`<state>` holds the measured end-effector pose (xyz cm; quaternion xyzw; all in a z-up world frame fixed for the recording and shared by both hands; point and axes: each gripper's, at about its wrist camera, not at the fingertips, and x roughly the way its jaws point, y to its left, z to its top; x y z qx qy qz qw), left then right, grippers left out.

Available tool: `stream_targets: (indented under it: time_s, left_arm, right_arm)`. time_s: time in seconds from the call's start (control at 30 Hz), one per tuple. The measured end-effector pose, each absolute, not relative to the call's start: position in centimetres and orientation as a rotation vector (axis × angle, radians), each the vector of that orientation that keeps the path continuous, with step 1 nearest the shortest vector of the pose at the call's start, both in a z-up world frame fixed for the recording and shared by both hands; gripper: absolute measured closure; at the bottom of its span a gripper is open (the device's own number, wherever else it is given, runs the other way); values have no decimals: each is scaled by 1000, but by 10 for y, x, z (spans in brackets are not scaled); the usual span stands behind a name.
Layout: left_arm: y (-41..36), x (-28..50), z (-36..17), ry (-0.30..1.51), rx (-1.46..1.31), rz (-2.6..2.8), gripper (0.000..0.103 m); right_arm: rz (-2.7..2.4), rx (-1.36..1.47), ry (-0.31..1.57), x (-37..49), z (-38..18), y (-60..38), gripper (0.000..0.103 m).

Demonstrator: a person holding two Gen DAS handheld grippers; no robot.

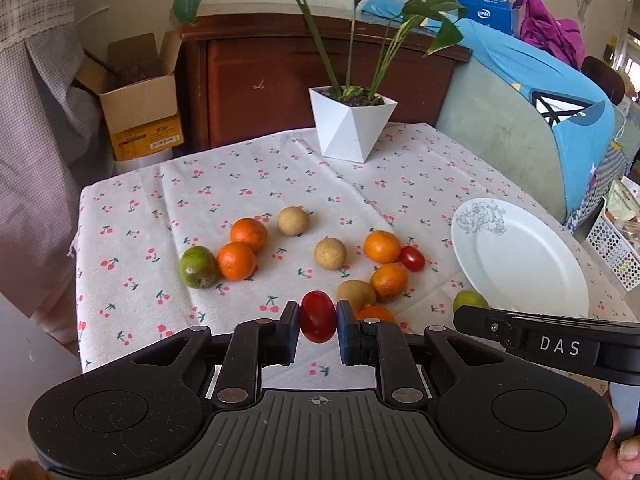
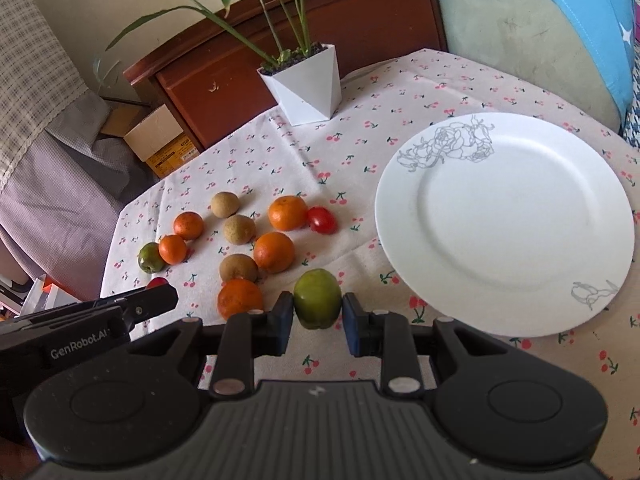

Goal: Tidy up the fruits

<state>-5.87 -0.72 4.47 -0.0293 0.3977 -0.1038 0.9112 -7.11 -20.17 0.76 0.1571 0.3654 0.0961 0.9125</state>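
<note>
My left gripper is shut on a red cherry tomato, held above the cherry-print tablecloth. My right gripper is shut on a green fruit, just left of the white plate, which has nothing on it. On the cloth lie several oranges, three tan round fruits, another green fruit at the left and a second red tomato. The right gripper's body shows at the right edge of the left wrist view, its green fruit peeking out beside it.
A white faceted pot with a green plant stands at the table's far side. Behind are a brown wooden cabinet, a cardboard box and a cushioned seat with blue fabric. The plate sits near the table's right edge.
</note>
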Motion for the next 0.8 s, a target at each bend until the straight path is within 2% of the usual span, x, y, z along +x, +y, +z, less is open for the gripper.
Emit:
stream_targets:
  time_s: [0.33,0.8]
  left_arm:
    - [-57,-38,50,818,-82,-358,86]
    - [-121,-14,32,844,-52,-506,86]
  right_arm:
    - [56,435,679,-76,23,-251,77]
    - [-102,565,729,-79,6,-297,77]
